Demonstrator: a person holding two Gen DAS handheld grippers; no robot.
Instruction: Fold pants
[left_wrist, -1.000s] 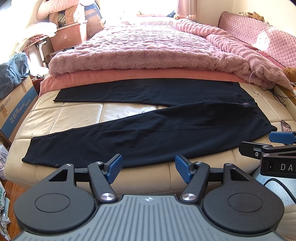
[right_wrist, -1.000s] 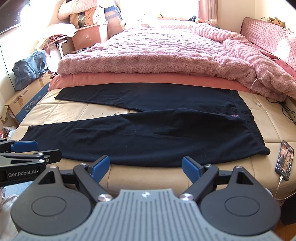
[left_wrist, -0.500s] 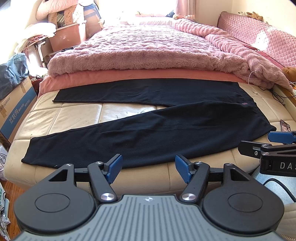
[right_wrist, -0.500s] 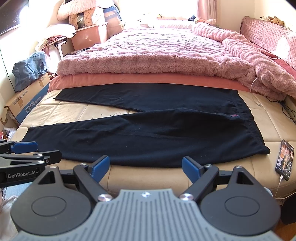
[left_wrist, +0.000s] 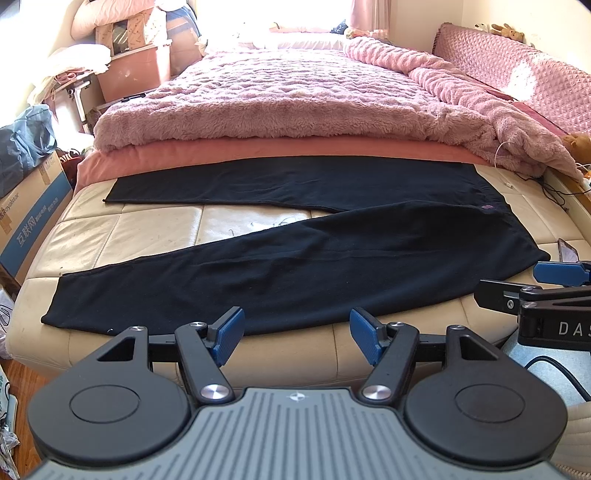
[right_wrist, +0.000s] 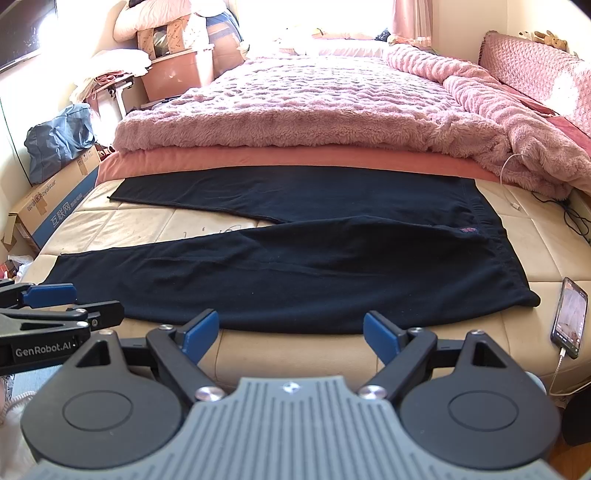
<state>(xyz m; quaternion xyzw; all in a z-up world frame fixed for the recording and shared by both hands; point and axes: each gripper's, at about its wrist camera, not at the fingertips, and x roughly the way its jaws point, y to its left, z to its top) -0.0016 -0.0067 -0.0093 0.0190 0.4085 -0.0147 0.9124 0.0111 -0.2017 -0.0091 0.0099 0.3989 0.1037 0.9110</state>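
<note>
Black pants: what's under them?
The black pants lie flat on the beige cushioned surface, bare between the legs. Anything beneath the fabric is hidden.

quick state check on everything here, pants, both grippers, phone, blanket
pants: unfolded, flat on the bed end, legs spread apart
left gripper: jaws open, empty, short of the pants
right gripper: jaws open, empty, short of the pants
phone: screen lit, cable plugged in
blanket: pulled back from the pants
</note>
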